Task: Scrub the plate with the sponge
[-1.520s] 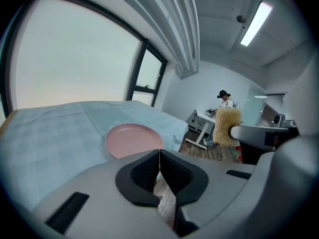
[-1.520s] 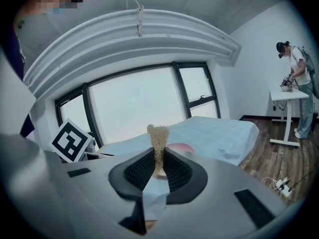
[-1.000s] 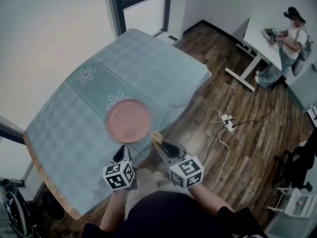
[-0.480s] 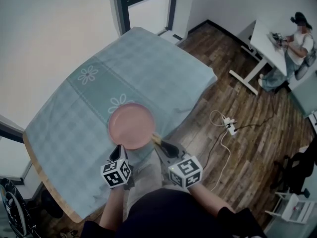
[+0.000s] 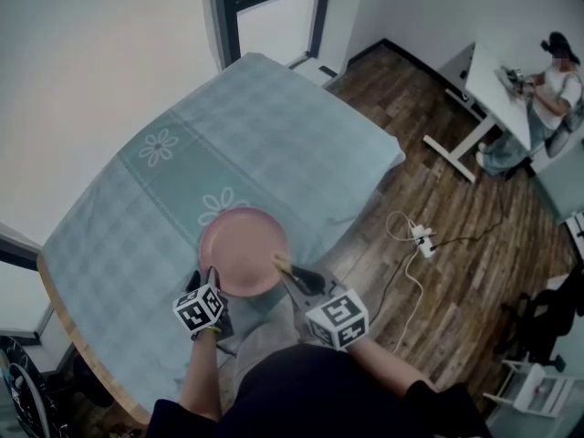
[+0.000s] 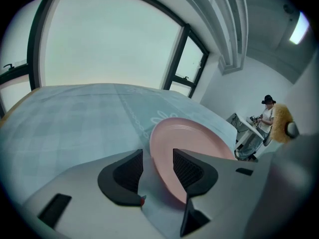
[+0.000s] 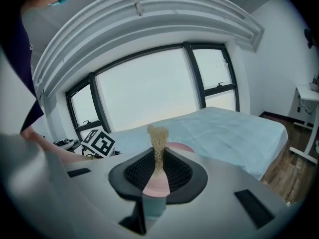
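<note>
A round pink plate (image 5: pixel 243 263) lies on the blue checked tablecloth (image 5: pixel 274 144) near the table's front edge. My left gripper (image 5: pixel 203 281) sits at the plate's near-left rim. In the left gripper view the plate (image 6: pixel 199 146) has its rim in the gap of this gripper (image 6: pixel 155 166); its jaws have just been opening and the pads do not press on the rim. My right gripper (image 5: pixel 285 268) is shut on a thin tan sponge (image 7: pixel 158 138), which stands up between the pads just over the plate's near-right edge (image 7: pixel 180 148).
The table's front edge and the hanging cloth lie just below the plate. On the wooden floor to the right are a power strip (image 5: pixel 422 234) and cable. A person (image 5: pixel 552 85) sits at a white desk (image 5: pixel 493 85) far right. Windows stand behind the table.
My left gripper moved forward and left to the plate's rim, and its jaws went from shut to open. My right gripper carried the sponge forward to the plate's near-right edge.
</note>
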`<act>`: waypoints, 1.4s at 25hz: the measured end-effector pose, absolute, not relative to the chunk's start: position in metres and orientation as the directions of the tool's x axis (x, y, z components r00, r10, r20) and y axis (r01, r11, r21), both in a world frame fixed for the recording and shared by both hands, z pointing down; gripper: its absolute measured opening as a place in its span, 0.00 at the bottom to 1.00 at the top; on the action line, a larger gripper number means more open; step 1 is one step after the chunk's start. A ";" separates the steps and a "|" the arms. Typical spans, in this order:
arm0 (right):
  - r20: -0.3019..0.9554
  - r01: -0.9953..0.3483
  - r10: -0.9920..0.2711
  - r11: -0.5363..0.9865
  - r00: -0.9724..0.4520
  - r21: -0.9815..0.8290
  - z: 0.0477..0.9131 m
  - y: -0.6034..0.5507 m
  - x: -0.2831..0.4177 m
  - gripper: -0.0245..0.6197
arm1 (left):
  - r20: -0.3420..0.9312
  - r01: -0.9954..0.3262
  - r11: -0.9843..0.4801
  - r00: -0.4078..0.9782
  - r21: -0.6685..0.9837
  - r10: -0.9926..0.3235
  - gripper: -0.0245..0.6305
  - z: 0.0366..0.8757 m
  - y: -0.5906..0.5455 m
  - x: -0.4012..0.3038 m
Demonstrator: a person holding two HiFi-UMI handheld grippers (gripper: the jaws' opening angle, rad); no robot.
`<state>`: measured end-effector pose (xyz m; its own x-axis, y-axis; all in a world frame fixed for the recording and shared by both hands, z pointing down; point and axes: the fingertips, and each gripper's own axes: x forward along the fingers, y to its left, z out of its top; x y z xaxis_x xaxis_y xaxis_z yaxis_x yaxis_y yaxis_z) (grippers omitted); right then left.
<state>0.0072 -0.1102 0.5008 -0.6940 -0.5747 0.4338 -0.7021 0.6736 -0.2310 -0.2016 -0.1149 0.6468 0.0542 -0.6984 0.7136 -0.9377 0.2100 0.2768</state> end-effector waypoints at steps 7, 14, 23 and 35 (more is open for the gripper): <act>0.468 -0.700 -0.554 0.677 -0.688 -0.227 0.515 -0.132 0.000 0.12 | 0.749 -0.937 0.228 0.050 0.264 -0.661 0.28 0.673 -0.143 -0.216; 0.492 -0.707 -0.547 0.669 -0.677 -0.229 0.528 -0.146 -0.002 0.12 | 0.738 -0.928 0.204 0.101 0.311 -0.667 0.11 0.679 -0.159 -0.213; 0.523 -0.706 -0.528 0.671 -0.669 -0.226 0.546 -0.152 -0.005 0.12 | 0.687 -0.929 0.174 0.107 0.326 -0.718 0.07 0.651 -0.160 -0.208; 0.565 -0.684 -0.493 0.706 -0.662 -0.186 0.564 -0.154 -0.019 0.12 | 0.655 -0.961 0.158 0.031 0.228 -0.755 0.07 0.621 -0.152 -0.198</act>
